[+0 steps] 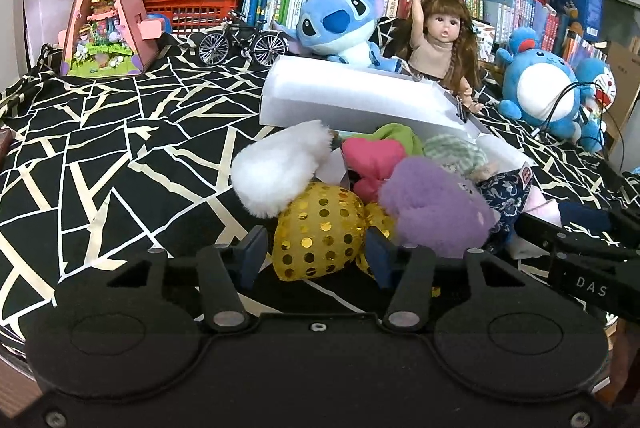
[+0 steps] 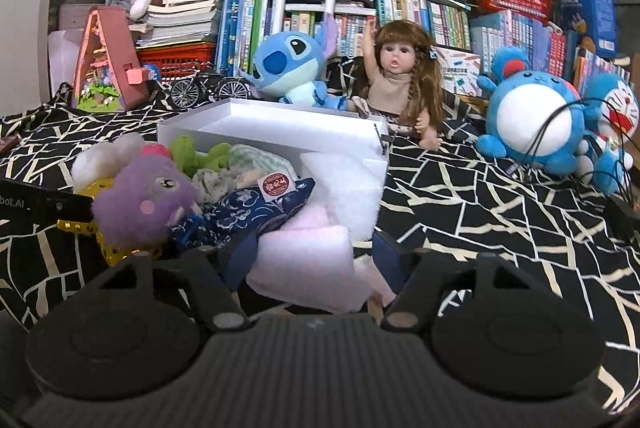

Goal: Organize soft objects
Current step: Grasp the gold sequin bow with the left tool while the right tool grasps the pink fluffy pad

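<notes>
A pile of soft objects lies in front of a white box (image 1: 352,96) on the black patterned cloth. My left gripper (image 1: 316,252) is open around a yellow sequined plush (image 1: 316,228). Beside it lie a white fluffy plush (image 1: 280,164), a pink plush (image 1: 372,156), a purple plush (image 1: 436,208) and a navy floral pouch (image 1: 504,188). My right gripper (image 2: 316,256) is open around a folded pale pink cloth (image 2: 308,252). In the right wrist view the purple plush (image 2: 144,200), the navy pouch (image 2: 248,208), a white foam piece (image 2: 348,188) and the white box (image 2: 272,124) show.
A Stitch plush (image 1: 340,24), a doll (image 1: 440,40), a round blue plush (image 1: 536,84) and a Doraemon plush (image 2: 616,108) sit behind the box. A model bicycle (image 1: 244,40) and a pink toy house (image 1: 108,16) stand at the left. Bookshelves line the back.
</notes>
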{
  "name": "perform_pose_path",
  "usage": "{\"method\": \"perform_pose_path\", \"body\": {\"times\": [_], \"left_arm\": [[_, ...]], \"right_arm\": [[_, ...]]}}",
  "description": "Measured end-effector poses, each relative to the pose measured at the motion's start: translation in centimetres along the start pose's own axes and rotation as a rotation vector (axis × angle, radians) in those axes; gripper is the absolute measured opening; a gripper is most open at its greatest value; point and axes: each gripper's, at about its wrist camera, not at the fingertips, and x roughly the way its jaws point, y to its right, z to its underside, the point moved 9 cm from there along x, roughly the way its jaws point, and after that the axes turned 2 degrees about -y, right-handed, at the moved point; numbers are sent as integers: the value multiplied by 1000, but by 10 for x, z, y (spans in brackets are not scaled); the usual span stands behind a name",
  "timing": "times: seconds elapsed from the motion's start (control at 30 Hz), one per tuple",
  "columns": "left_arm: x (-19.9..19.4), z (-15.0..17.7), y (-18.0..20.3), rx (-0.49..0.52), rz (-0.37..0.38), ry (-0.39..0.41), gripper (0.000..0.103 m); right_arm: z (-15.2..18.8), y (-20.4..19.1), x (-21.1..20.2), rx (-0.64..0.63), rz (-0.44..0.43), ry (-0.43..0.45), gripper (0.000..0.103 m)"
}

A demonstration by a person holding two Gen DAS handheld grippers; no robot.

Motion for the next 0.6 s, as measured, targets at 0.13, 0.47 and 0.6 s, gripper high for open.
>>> {"method": "perform_pose_path", "body": {"times": [0.13,0.47,0.6], "left_arm": [[8,0,1,-9,5,-1,61],[21,-8,-7,-148,82,-15,28],[9,-19,-7,-132,95,13,27]], "right_arm": [[-1,-3,7,-15,-6,-8,75],[1,-4,15,9,-34,-53,50],[-7,3,9,17,-18,-38,49]]}}
